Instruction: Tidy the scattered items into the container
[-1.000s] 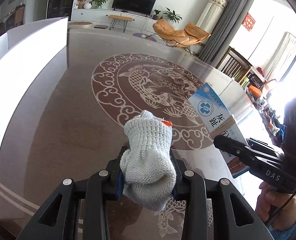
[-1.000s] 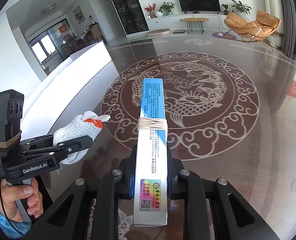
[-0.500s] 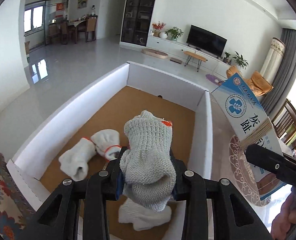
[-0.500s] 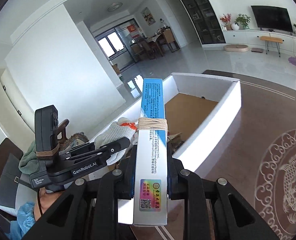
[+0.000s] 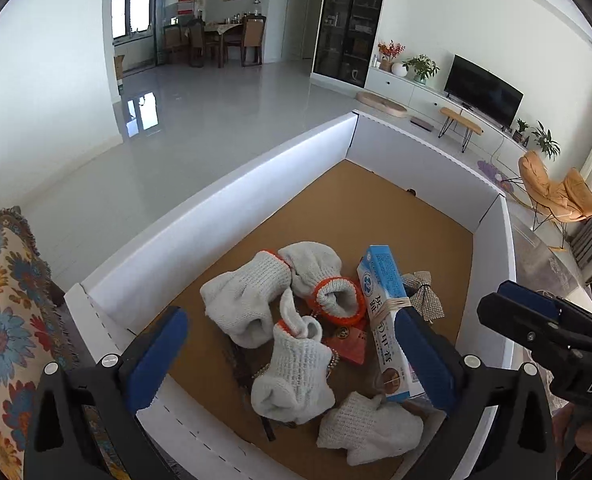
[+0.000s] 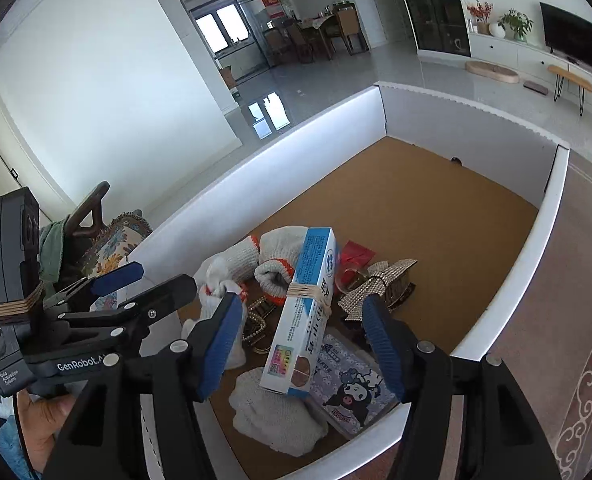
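**Both grippers over the box, jaws parting**

The left gripper [image 5: 291,356] hangs over the white cardboard box [image 5: 231,184], jaws opening with nothing pressed between them; knitted gloves [image 5: 291,376] lie heaped low in the frame. The right gripper [image 6: 302,344] is opening too, and the blue-and-white carton [image 6: 306,312] lies tilted on the pile between its pads, untouched. Only the right wrist view shows the cartoon-print packet [image 6: 346,392] and the hand [image 6: 43,420] holding the left gripper. The sequinned bow [image 6: 380,284] shows better there too.
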`<state>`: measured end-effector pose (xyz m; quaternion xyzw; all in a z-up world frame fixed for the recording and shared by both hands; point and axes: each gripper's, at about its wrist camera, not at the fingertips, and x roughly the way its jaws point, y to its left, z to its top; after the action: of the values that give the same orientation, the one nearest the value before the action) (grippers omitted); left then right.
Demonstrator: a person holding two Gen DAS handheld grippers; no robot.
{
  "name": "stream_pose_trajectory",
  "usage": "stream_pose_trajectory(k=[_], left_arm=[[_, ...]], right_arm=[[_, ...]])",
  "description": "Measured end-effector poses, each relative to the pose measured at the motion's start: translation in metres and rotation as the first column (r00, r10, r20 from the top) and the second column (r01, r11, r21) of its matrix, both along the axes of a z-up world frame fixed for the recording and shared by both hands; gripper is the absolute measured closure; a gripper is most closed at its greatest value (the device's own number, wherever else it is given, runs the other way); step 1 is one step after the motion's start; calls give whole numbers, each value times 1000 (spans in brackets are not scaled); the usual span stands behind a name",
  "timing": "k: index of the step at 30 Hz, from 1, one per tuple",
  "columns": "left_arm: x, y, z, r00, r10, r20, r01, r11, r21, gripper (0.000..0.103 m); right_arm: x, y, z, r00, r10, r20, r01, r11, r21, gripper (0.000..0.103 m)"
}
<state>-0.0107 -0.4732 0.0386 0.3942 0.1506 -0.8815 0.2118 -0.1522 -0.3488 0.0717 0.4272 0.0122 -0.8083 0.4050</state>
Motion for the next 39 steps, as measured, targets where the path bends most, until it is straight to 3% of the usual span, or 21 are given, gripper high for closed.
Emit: stream_pose_trajectory(k=[6, 13, 28, 36, 39], left_arm=[[8, 27, 29, 999, 29, -40, -31, 999, -32, 0], [11, 53, 38, 999, 12, -43, -14, 998, -67, 0], [18, 63, 47, 998, 47, -31, -51, 986, -160, 0], [19, 58, 55, 995, 97, 1, -97, 989, -108, 0], [19, 56, 62, 992, 125, 28, -120, 985, -125, 0]], right_arm=[[3, 39, 33, 997, -13, -82, 19, 997, 78, 39], [17, 65, 40, 995, 1, -104, 11, 993, 120, 39], [33, 63, 20, 996, 22, -87, -9, 989, 151, 39], [32, 52, 21, 995, 33, -89, -18, 986, 166, 39], [27, 38, 28, 996, 30, -87, -12, 980, 200, 39]])
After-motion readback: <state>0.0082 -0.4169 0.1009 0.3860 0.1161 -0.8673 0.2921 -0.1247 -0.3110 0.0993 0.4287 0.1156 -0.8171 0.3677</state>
